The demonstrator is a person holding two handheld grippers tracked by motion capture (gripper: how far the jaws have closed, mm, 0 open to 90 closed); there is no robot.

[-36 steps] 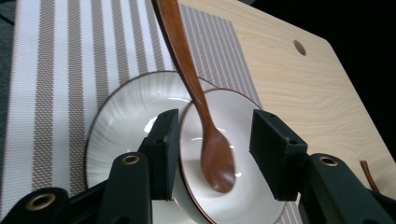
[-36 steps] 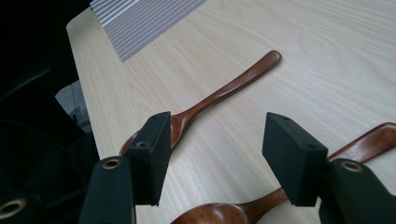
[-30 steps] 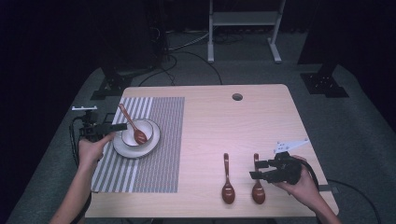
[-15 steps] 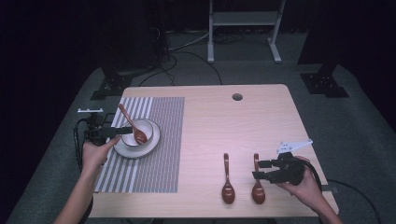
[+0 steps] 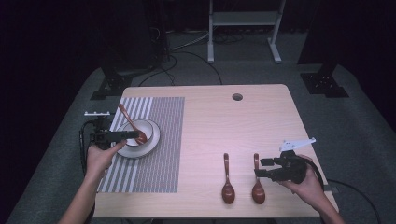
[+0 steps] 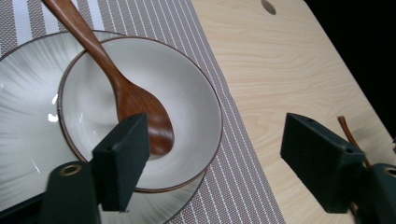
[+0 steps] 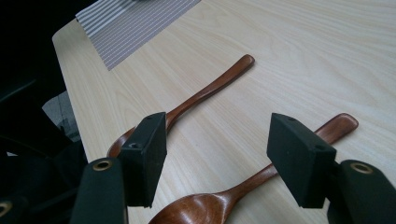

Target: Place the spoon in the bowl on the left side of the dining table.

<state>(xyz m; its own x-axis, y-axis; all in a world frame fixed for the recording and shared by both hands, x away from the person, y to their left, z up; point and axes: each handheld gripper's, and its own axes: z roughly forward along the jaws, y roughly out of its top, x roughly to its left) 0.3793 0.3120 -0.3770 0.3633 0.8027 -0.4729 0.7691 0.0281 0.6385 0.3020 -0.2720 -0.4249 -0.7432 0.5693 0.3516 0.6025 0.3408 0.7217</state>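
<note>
A brown wooden spoon (image 6: 135, 100) lies in a white bowl (image 6: 187, 93), its scoop down in the hollow and its handle leaning out over the rim toward the far left corner of the tabletop. The bowl sits on a pale plate (image 6: 23, 140), and the plate rests on a striped placemat (image 5: 161, 140) covering the left part of the tabletop (image 5: 233, 126).

The left gripper (image 5: 132, 135) hovers over the near edge of the bowl, held in the person's left hand (image 5: 100, 156). Its jaws are spread wide and grasp nothing; in the left gripper view one jaw hangs just above the spoon's scoop and the other over the bare wood beside the mat.

On the near right part of the tabletop two more wooden spoons lie side by side, slightly apart: the left spoon (image 5: 227, 179) and the right spoon (image 5: 258, 179), scoops toward the person. The right gripper (image 5: 261, 168), in the right hand (image 5: 308, 184), sits low just beside the right spoon's handle, jaws released and empty, straddling that handle in the right gripper view.
</note>
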